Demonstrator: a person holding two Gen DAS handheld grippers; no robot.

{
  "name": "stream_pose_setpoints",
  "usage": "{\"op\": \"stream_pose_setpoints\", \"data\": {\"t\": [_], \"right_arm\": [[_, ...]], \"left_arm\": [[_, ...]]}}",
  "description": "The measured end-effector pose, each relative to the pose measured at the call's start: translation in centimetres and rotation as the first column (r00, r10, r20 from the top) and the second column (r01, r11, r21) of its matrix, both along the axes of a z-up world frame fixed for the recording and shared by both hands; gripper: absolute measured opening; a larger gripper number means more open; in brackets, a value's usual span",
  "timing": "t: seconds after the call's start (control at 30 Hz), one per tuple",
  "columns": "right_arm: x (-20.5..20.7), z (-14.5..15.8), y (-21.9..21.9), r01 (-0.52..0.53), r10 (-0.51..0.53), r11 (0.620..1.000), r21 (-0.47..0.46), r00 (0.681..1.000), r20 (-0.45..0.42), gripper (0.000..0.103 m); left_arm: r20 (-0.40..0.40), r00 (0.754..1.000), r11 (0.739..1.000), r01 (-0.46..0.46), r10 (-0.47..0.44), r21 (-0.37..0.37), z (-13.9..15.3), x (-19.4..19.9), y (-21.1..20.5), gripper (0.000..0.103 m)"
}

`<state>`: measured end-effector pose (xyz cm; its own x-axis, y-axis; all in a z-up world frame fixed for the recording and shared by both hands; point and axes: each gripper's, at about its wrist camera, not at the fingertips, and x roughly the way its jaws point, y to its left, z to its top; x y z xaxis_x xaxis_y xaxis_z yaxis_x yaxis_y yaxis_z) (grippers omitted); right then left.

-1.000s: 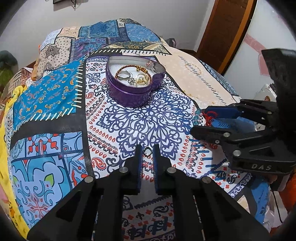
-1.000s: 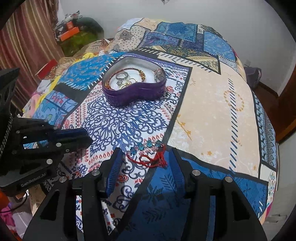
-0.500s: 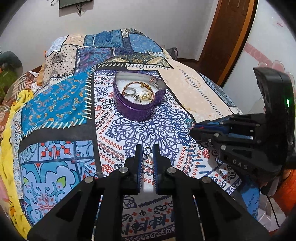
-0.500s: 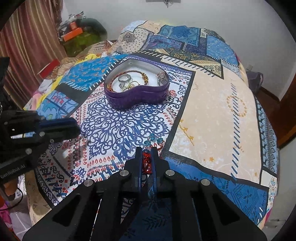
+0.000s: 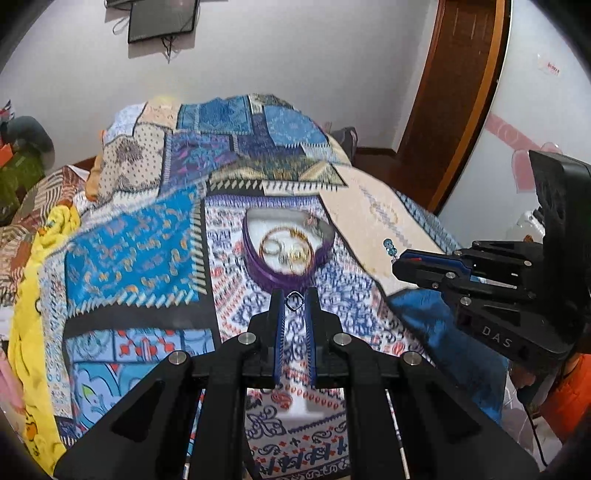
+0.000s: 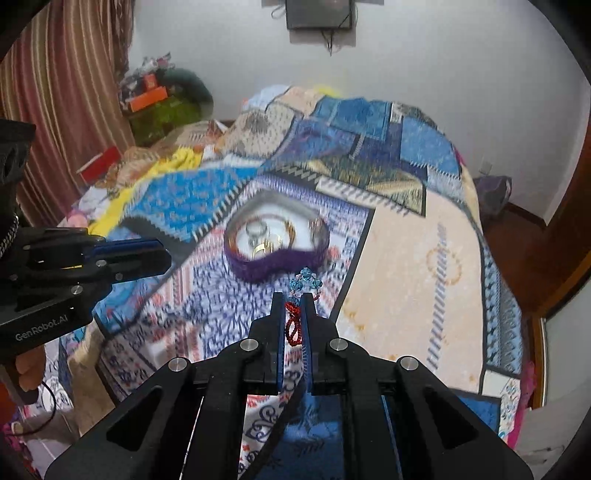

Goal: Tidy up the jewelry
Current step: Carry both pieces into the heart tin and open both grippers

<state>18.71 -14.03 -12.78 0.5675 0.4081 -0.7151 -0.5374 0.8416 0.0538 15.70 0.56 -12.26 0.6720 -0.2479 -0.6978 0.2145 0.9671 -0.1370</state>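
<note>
A purple heart-shaped tin [image 5: 290,251] sits on the patterned bedspread and holds a bangle and several rings; it also shows in the right wrist view [image 6: 277,245]. My left gripper [image 5: 294,301] is shut on a small silver ring [image 5: 294,300], held above the bed just short of the tin. My right gripper [image 6: 292,304] is shut on a red thread bracelet with blue beads [image 6: 304,282], lifted off the bed in front of the tin. The right gripper [image 5: 402,264] shows at the right of the left wrist view, and the left gripper [image 6: 162,254] at the left of the right wrist view.
The patchwork bedspread [image 5: 129,251] covers the whole bed. A wooden door [image 5: 454,103] stands at the right. Striped curtains [image 6: 62,92] and a pile of clutter [image 6: 159,103] lie at the far left. A dark screen [image 6: 319,13] hangs on the wall.
My right gripper has shut on the red bracelet and lifted it off the bed. Both grippers have risen and tilted up, the left still holding the ring.
</note>
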Motion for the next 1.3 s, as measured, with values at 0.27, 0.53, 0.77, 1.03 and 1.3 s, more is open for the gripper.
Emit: {"op": "stream_pose_setpoints", "data": {"t": [0.27,0.53,0.77,1.03,1.3], "right_arm": [[0.9,2.1,0.5,0.004,-0.007,0.999,0.050,0.998,0.061,0.007],[2.7,2.7,1.6,-0.005,-0.001,0.998,0.064,0.996,0.090,0.007],[5.1,1.2,2.4,-0.020,0.018,0.997,0.071,0.999,0.036,0.007],[7.3,-0.7,3.2,-0.047,0.051,0.996,0.076,0.997,-0.055,0.007],[8.9,-3.2,3.5,-0.022,0.032,0.998,0.065,0.987,-0.160,0.007]], "left_arm": [[0.057,0.998,1.000,-0.018,0.017,0.005,1.8,1.1,0.3,0.009],[0.088,0.996,1.000,-0.028,0.027,0.006,2.6,3.5,0.6,0.009],[0.074,0.997,1.000,-0.018,0.018,-0.008,2.2,6.8,0.7,0.009],[-0.003,1.000,0.999,0.025,-0.025,-0.037,-0.1,9.6,0.5,0.009],[-0.060,0.997,0.999,0.038,-0.039,-0.019,-2.1,11.2,0.6,0.009]]}}
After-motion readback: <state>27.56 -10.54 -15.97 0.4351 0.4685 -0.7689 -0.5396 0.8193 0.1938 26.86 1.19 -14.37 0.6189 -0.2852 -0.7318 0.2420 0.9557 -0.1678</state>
